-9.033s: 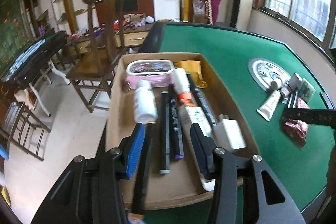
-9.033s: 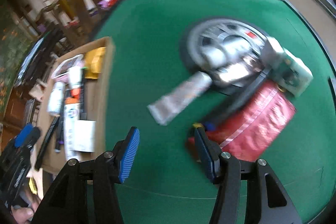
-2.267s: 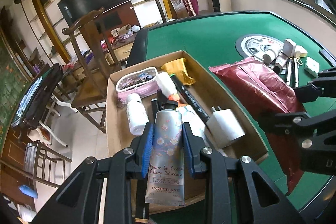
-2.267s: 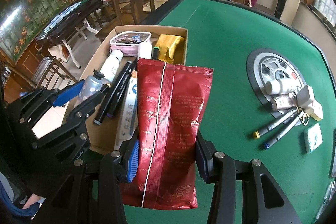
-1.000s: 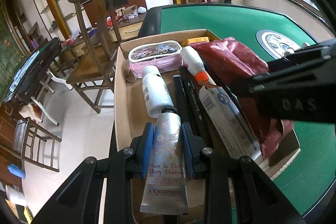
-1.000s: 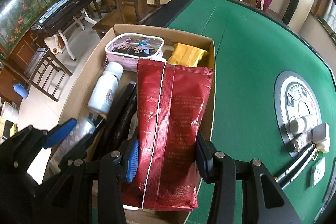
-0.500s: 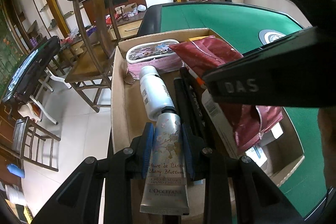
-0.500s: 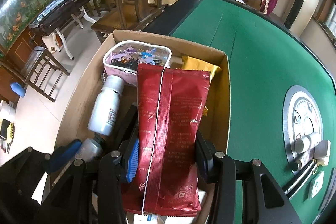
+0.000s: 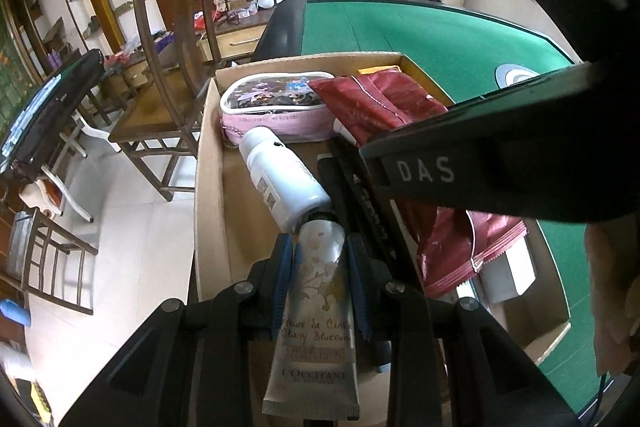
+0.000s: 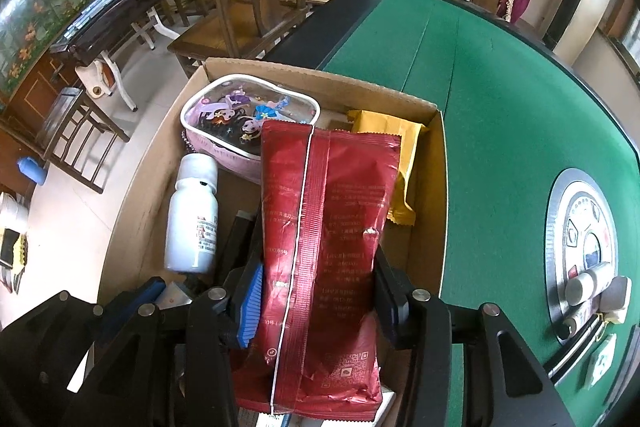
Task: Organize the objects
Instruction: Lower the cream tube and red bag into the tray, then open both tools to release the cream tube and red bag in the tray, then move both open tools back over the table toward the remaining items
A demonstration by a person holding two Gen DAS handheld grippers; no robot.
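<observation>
A cardboard box stands on the green table's left edge. My right gripper hangs over it with a red foil pouch between its jaws. The jaws are opening and the pads look just off the pouch's sides. The pouch lies across the things in the box. My left gripper is shut on a hand cream tube above the box's near left end. The tube's cap almost touches a white bottle.
In the box lie a pink cartoon case, a yellow packet, black markers and a white charger. A round dial plate with small items sits on the green table. A wooden chair stands left of the box.
My right gripper carried the red pouch further over the box, and its pads have spread slightly. The left gripper stayed put with the tube.
</observation>
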